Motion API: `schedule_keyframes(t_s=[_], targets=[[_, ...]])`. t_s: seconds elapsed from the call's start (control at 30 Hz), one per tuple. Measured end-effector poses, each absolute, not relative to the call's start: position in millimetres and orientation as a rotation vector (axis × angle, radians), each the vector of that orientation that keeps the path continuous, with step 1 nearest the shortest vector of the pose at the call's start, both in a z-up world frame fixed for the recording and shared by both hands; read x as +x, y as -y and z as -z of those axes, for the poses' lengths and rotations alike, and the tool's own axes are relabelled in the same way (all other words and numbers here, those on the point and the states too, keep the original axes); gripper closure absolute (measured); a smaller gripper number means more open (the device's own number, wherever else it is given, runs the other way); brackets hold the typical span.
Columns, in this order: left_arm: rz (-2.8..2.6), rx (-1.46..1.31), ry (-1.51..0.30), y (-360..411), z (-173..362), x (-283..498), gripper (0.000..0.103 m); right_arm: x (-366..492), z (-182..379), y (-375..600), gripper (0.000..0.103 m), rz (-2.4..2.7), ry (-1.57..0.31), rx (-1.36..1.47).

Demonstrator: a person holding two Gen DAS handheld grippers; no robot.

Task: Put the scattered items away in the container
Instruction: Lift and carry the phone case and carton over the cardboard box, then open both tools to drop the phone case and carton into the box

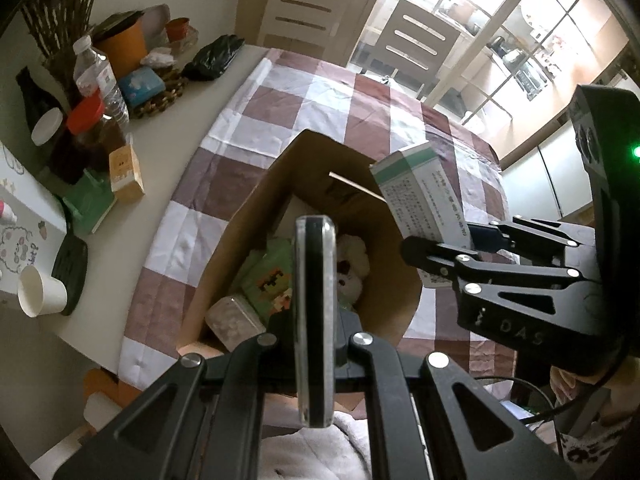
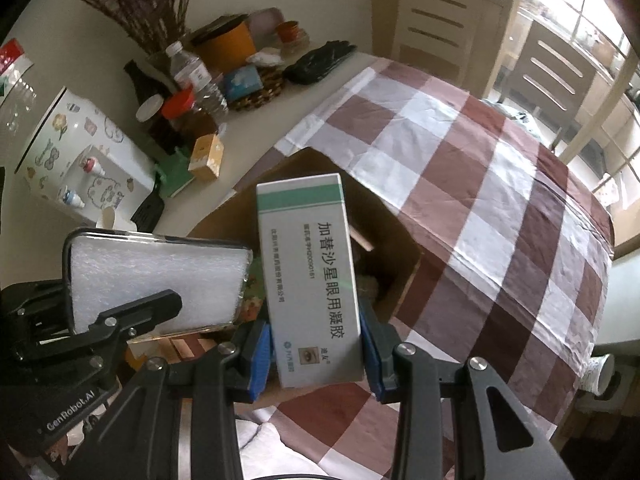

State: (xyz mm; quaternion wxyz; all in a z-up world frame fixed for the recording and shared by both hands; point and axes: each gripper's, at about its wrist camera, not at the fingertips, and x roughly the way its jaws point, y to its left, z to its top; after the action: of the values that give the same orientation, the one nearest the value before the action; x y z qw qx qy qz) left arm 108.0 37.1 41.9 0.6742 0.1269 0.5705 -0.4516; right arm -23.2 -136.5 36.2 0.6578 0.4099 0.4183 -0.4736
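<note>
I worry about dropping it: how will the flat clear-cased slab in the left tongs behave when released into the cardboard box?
The slab looks rigid, held edge-on. Its glossy case may slip. It would likely land softly on the plush toy.

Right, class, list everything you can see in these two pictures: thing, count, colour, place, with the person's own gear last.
Cardboard box: one, brown, open, on the checked cloth.
Checked cloth: one, brown and white, over the table.
Phone case: one, clear with dark rim, held above the box.
Medicine carton: one, white with green stripe, held above the box.
Plush toy: one, white, inside the box.
Water bottle: one, clear, table's far side.
Paper cup: one, white, lying beside the cloth.
Left claw: shut on phone case.
Right claw: shut on medicine carton.
</note>
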Motion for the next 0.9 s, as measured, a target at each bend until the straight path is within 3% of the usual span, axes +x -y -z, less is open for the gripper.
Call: schedule_keyframes(t_s=[0.67, 0.77, 0.83, 0.9], targets=[[1.048, 0.339, -1.314, -32, -29, 115, 0.095, -6, -22, 152, 0.064, 1.038, -0.992, 0.947], [1.054, 0.334, -1.317, -32, -30, 116, 0.077, -4, -22, 155, 0.064, 1.035, -0.993, 0.947], [1.044, 0.349, -1.298, -32, -31, 117, 0.038, -4, -23, 157, 0.06, 1.036, -0.989, 0.952], [1.038, 0.359, -1.272, -33, -34, 119, 0.033, -3, -26, 159, 0.048, 1.038, -0.986, 0.946]])
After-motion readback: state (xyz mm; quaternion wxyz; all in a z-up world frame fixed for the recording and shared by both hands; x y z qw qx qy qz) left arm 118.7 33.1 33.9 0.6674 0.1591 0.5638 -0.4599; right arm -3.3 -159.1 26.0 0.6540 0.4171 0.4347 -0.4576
